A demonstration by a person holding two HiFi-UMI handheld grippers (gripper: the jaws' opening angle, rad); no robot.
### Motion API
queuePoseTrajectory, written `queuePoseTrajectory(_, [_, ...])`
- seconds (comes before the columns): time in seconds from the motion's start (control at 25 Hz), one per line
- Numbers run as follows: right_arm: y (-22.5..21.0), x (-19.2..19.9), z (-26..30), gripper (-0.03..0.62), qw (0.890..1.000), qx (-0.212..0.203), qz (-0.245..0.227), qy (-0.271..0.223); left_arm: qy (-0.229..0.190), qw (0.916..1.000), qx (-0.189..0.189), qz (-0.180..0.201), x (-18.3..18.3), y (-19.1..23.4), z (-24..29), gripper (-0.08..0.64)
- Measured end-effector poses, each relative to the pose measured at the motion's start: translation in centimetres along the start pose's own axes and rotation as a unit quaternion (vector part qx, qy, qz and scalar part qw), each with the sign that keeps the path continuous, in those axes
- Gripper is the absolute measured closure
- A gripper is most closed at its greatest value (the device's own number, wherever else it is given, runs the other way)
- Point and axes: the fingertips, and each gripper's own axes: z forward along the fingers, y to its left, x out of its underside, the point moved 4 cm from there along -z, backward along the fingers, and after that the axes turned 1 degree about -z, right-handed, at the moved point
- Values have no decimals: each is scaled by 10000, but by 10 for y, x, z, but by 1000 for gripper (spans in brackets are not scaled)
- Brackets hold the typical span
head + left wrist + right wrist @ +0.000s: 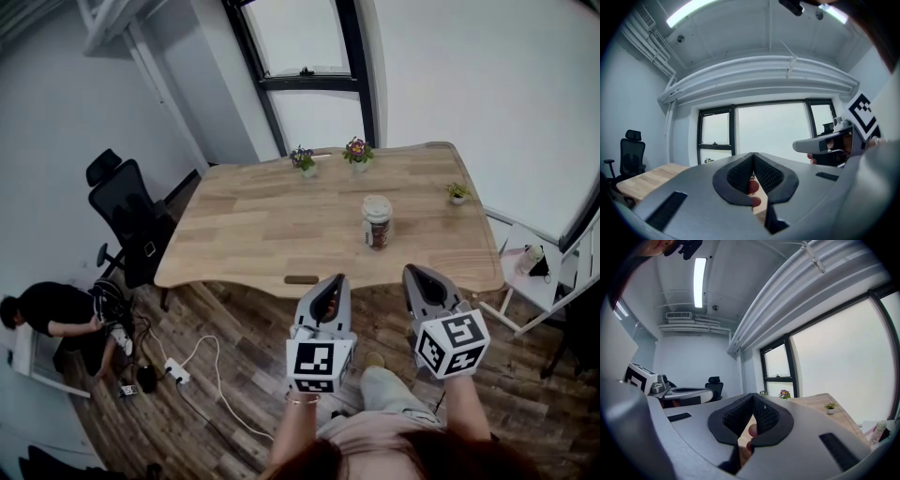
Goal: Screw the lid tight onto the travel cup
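While I hold both grippers level, short of the table's (pixel 234 234) near edge, the fingers of my left gripper (pixel 333 281) are pressed together on nothing, and those of my right gripper (pixel 415 272) likewise. The travel cup (pixel 377 232) stands upright on the table ahead of my fingertips, between the two grippers' lines and well apart from both, its lid (pixel 377 205) on top.

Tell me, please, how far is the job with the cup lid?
Done: the lid seems to sit on the travel cup, upright on the table; tightness cannot be told. In hand: nothing; left gripper and right gripper are shut, empty, short of the table. Remaining: hold the cup, screw the lid.
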Motion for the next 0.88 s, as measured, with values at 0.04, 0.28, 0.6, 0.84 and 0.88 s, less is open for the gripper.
queuePoseTrajectory(0.04, [0,0,-2,592,10000,5,0,-2,10,10000,4,14,0,-2,-1,558])
queuePoseTrajectory(0.28, [-1,1,-9,592,10000,30,-12,-19,11,10000,43,58,0,-8,-4,558])
queuePoseTrajectory(0.6, [-1,-3,-17,592,10000,29,-48,-41,9,9999,94,47,-2,-17,-7,558])
queuePoseTrajectory(0.84, [3,-1,-24,592,10000,-7,-73,-28,48,9998,155,68,1,-26,-10,557])
queuePoseTrajectory(0.88, [3,0,-25,592,10000,-6,-72,-19,57,9998,165,74,2,-27,-11,558])
